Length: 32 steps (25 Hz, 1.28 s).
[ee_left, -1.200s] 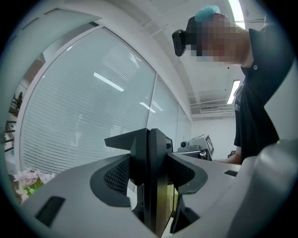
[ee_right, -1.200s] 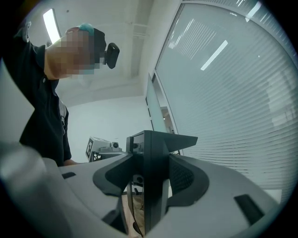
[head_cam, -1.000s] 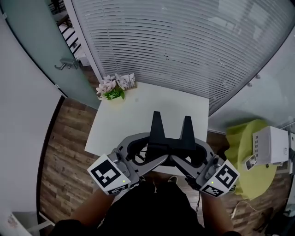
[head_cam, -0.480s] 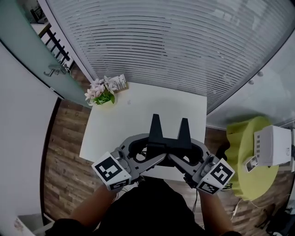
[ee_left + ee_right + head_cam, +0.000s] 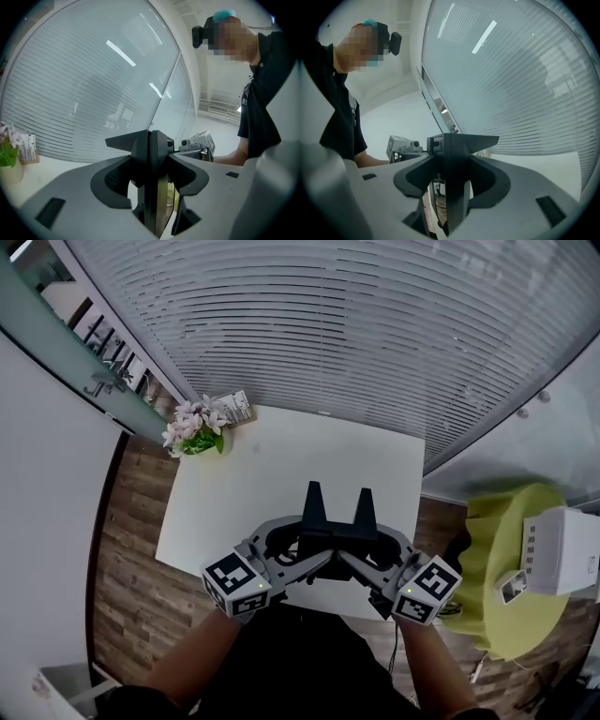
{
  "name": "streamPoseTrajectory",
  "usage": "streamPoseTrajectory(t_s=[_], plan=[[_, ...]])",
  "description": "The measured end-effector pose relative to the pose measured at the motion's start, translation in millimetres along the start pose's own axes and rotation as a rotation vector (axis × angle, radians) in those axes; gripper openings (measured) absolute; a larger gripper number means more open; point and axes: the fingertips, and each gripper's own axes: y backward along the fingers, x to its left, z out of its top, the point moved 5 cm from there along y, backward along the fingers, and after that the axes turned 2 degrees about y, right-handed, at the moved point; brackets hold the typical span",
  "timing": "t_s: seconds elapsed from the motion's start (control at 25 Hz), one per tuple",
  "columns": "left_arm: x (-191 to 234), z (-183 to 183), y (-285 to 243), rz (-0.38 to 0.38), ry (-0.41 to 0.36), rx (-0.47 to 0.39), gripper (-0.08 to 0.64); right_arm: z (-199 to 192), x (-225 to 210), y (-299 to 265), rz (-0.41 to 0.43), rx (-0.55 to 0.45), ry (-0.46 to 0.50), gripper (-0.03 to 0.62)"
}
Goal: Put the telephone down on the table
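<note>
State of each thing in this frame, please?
telephone: held at both ends, over the near edge of the table.
left gripper: shut on the telephone.
right gripper: shut on the telephone.
flower pot: upright on the table's far left corner.

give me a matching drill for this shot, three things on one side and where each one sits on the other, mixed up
Things:
1. telephone
2. flowers
3. white box

Places:
A. on the yellow-green round stand
B. at the far left corner of the white table
C. held between the left gripper and the right gripper

Pairs: 1-C, 2-B, 3-A
</note>
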Motion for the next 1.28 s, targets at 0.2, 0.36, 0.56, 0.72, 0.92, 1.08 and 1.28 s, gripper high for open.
streamPoseTrajectory(t_s=[0.2,0.36,0.56,0.72,0.92,1.08,1.28], plan=[[24,-23,-13,-0.021,0.044,0.049,0.242,-25,-25,-10,-0.016,0.029,-0.08,0.241],[50,-45,-22,-0.043,0.088,0.092,0.242,-49,-46,-24,-0.044,0.065,-0.137,0.241],[83,-70,-34,-0.056,0.156,0.123,0.242,-73,-73,-41,-0.073,0.098,-0.19,0.241],[112,-87,-44,-0.072,0.204,0.142,0.242,-90,-96,-57,-0.101,0.11,-0.231,0.241],[140,-106,-57,-0.09,0.241,0.172,0.242,-110,-121,-70,-0.124,0.13,-0.275,0.241],[158,-116,-68,-0.094,0.265,0.186,0.242,-119,-140,-77,-0.134,0.141,-0.302,0.241],[177,-124,-80,-0.092,0.294,0.201,0.242,-127,-161,-87,-0.141,0.156,-0.326,0.242]])
